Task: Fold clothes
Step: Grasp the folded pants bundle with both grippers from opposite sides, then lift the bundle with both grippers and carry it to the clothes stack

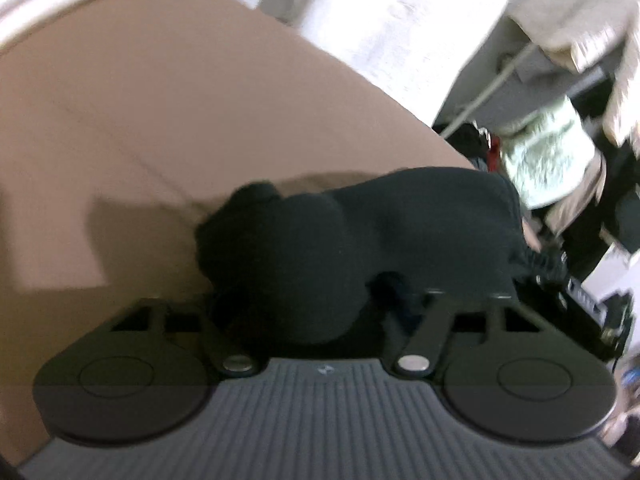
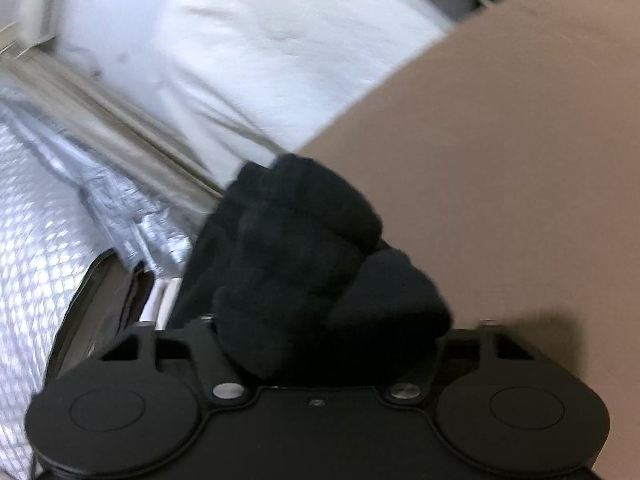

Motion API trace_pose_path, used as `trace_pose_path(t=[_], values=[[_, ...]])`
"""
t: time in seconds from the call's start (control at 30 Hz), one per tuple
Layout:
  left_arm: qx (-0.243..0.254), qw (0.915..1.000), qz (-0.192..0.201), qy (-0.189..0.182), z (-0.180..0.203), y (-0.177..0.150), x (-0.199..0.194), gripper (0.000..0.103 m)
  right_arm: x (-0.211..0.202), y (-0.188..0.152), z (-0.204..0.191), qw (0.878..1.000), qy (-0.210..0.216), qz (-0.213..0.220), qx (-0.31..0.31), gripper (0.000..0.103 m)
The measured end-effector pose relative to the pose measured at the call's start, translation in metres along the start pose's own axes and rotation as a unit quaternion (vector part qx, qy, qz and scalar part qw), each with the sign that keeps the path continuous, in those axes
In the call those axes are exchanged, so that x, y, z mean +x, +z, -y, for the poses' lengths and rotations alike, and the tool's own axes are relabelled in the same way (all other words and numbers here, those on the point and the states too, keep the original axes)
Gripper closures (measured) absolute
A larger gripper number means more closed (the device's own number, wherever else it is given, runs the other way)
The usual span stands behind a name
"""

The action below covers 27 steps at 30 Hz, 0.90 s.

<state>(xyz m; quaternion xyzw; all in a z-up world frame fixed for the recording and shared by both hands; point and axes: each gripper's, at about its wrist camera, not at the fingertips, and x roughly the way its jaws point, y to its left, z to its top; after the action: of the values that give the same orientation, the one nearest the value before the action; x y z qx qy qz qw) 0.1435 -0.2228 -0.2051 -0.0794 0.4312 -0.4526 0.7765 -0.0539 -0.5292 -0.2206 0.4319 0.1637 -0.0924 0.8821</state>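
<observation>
A black knitted garment [image 1: 360, 224] is bunched up at the near edge of a brown table [image 1: 160, 120]. It fills the gap of my left gripper [image 1: 332, 292] and hides both fingertips; the jaws appear closed on the cloth. In the right wrist view the same black garment [image 2: 304, 248] sits as a thick folded wad over the brown table's [image 2: 520, 160] left edge. My right gripper [image 2: 320, 320] has the wad packed between its jaws, with its fingertips buried in the fabric.
White cloth [image 1: 400, 20] lies beyond the table, seen also as white cloth [image 2: 260, 60]. A silver quilted sheet [image 2: 40, 220] and a dark case [image 2: 120, 292] sit off the table's left side. A cluttered pile with a pale green item [image 1: 548, 160] lies at right.
</observation>
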Motion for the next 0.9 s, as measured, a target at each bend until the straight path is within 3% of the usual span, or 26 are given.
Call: trace_pose_path(t=[0.07, 0.27, 0.53, 0.63, 0.77, 0.9], values=[[0.041, 0.9988, 0.027, 0.006, 0.017, 0.001, -0.014, 0.075, 0.0, 0.004, -0.013, 1.0, -0.001, 0.007, -0.027, 0.049], [0.13, 0.987, 0.093, 0.019, 0.067, -0.002, -0.048, 0.076, -0.011, 0.022, -0.067, 0.992, 0.005, 0.039, -0.116, 0.055], [0.097, 0.9902, 0.089, 0.048, 0.077, 0.001, -0.063, 0.077, -0.034, 0.015, -0.086, 0.992, -0.021, 0.031, -0.124, 0.056], [0.081, 0.9911, 0.103, 0.022, 0.073, 0.007, -0.091, 0.077, -0.048, 0.01, -0.104, 0.99, -0.02, 0.035, -0.134, 0.056], [0.1, 0.9818, 0.152, 0.055, 0.075, 0.027, -0.134, 0.077, -0.053, 0.011, -0.144, 0.989, 0.003, 0.06, -0.134, 0.056], [0.101, 0.9659, 0.211, 0.111, 0.051, 0.053, -0.189, 0.077, -0.013, 0.019, -0.219, 0.981, 0.038, 0.059, -0.182, 0.057]])
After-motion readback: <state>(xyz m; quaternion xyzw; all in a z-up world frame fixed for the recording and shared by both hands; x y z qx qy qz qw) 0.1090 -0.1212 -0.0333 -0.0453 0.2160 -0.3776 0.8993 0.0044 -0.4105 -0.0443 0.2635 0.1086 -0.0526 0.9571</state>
